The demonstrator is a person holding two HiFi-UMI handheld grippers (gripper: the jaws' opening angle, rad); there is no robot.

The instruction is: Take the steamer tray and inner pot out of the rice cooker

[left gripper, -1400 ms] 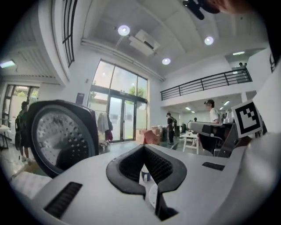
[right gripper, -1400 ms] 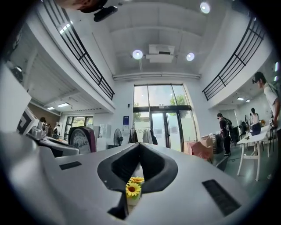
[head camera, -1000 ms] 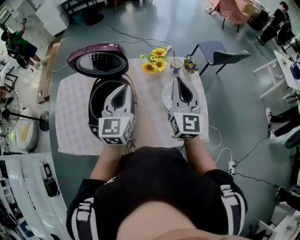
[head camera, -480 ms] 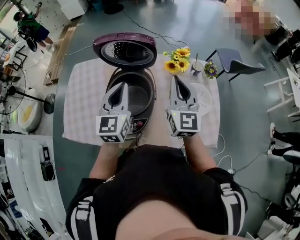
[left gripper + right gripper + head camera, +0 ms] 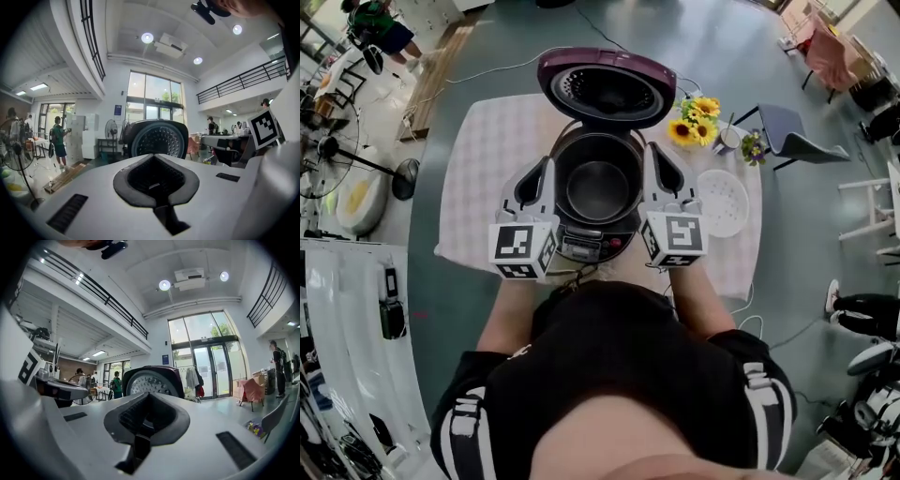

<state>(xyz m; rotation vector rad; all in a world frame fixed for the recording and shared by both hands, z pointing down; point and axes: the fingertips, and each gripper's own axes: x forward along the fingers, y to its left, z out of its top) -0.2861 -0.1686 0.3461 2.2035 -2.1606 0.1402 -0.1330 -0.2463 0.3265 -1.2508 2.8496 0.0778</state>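
Observation:
The rice cooker [image 5: 598,202] stands open on the table, its purple lid [image 5: 602,89] tipped back. The metal inner pot [image 5: 598,187] sits inside it. The white perforated steamer tray [image 5: 722,202] lies on the cloth to the right of the cooker. My left gripper [image 5: 546,167] hangs by the cooker's left side and my right gripper [image 5: 652,155] by its right side, both shut with nothing in them. The left gripper view looks past the shut left gripper [image 5: 157,180] at the lid's underside [image 5: 157,138]. The lid [image 5: 150,380] also shows beyond the shut right gripper [image 5: 145,420].
A checked cloth [image 5: 492,178] covers the table. Sunflowers [image 5: 694,120], a cup [image 5: 731,139] and a small flower bunch [image 5: 754,145] stand at the back right. A grey chair [image 5: 797,141] is beyond the table, a fan [image 5: 356,164] on the floor at the left.
Both grippers have moved left across the table: the left one from over the cooker to its left side, the right one from over the steamer tray to the cooker's right side.

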